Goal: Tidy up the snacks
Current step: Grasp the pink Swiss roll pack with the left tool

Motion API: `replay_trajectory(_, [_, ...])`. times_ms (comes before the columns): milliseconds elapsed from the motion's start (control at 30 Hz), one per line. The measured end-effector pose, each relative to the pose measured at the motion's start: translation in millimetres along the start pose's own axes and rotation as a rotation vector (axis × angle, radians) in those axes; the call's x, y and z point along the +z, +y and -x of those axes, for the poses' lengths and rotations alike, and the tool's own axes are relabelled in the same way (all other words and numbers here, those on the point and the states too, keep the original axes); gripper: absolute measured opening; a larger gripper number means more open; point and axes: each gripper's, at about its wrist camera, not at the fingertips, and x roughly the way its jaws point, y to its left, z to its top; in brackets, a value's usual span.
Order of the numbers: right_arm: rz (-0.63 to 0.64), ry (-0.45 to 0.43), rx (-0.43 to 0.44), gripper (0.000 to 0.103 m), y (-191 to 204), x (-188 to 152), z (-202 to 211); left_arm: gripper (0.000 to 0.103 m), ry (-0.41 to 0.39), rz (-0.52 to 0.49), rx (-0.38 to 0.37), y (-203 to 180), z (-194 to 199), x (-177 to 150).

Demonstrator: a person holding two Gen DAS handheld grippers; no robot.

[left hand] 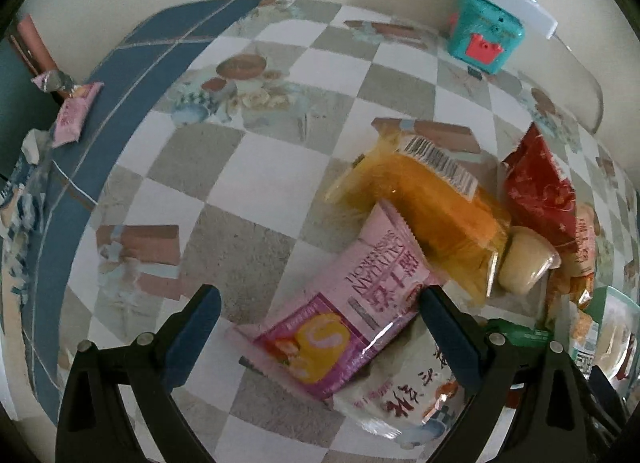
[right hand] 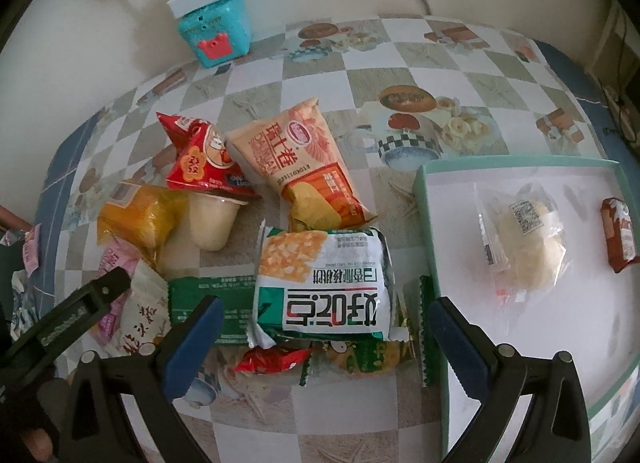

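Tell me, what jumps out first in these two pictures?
A jumble of bright snack packets on the checked tablecloth: a pink swiss-roll packet between the open left gripper fingers, and a green-and-white cracker packet in front of the open right gripper. To the right lies a shallow white tray with a pale green rim, holding a clear-wrapped pale pastry. At the back stands a teal plastic box.

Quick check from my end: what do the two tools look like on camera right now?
Both look alike. The left tool and right tool each have black angular plastic arms with round silver screw heads, ending in flat dark blue pads. No cables or sleeves show.
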Motion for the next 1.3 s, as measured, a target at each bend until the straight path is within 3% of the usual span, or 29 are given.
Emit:
replay_trajectory(400, [0.023,-0.007,0.010,0.103,12.2,-2.8,4.5,0.100,0.042,0.195,0.039,58.0,-4.9,8.4])
replay_trajectory(600, [0.023,0.001,0.010,0.103,11.6,-2.5,3.3,0.100,0.033,0.133,0.026,53.3,-7.6,16.4])
replay_trajectory(800, [0.026,0.004,0.011,0.103,11.8,-2.5,2.0,0.099,0.044,0.077,0.078,35.1,-16.1,23.4])
replay_trajectory(867, [0.029,0.006,0.012,0.103,12.2,-2.3,1.4,0.095,0.044,0.077,0.095,34.5,-16.3,23.2])
replay_trajectory(933, [0.035,0.005,0.012,0.103,13.4,-2.6,1.5,0.069,0.048,0.093,0.086,36.5,-15.7,23.6])
replay_trajectory(967, [0.036,0.004,0.014,0.103,14.0,-2.9,1.5,0.063,0.053,0.103,0.076,38.7,-15.8,23.4])
replay_trajectory(1067, [0.048,-0.003,0.021,0.103,16.2,-2.6,1.8,0.058,0.053,0.106,0.064,44.4,-14.8,21.7])
replay_trajectory(1133, [0.058,-0.008,0.027,0.103,17.4,-2.5,2.1,0.047,0.049,0.106,0.056,43.9,-13.2,23.1])
replay_trajectory(1300, [0.084,0.009,0.052,0.103,17.9,-3.2,-4.9,0.046,0.057,0.124,0.048,44.6,-11.6,16.6])
